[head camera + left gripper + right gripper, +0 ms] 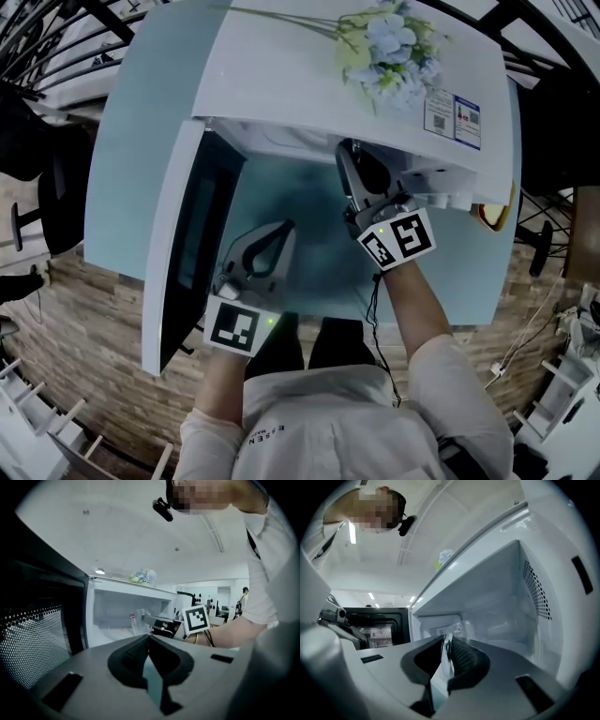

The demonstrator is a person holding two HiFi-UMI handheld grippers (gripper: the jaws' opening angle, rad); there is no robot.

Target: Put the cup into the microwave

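Note:
The white microwave [309,75] stands on a pale blue table [131,141] with its door [183,253] swung open to the left. My right gripper [350,159] reaches into the oven's mouth and is shut on the clear plastic cup [449,660], whose thin wall is pinched between the jaws. In the left gripper view the cup [139,622] hangs just inside the white cavity, at the tip of the right gripper [151,619]. The head view hides the cup under the oven's roof. My left gripper [281,232] hovers lower, in front of the opening, shut and empty.
Artificial flowers [384,47] and a sticker [453,117] lie on the microwave's top. A yellow-rimmed object [494,216] peeks out at the oven's right side. The perforated side wall [536,592] of the cavity is close on the right gripper's right. Chairs and racks surround the table.

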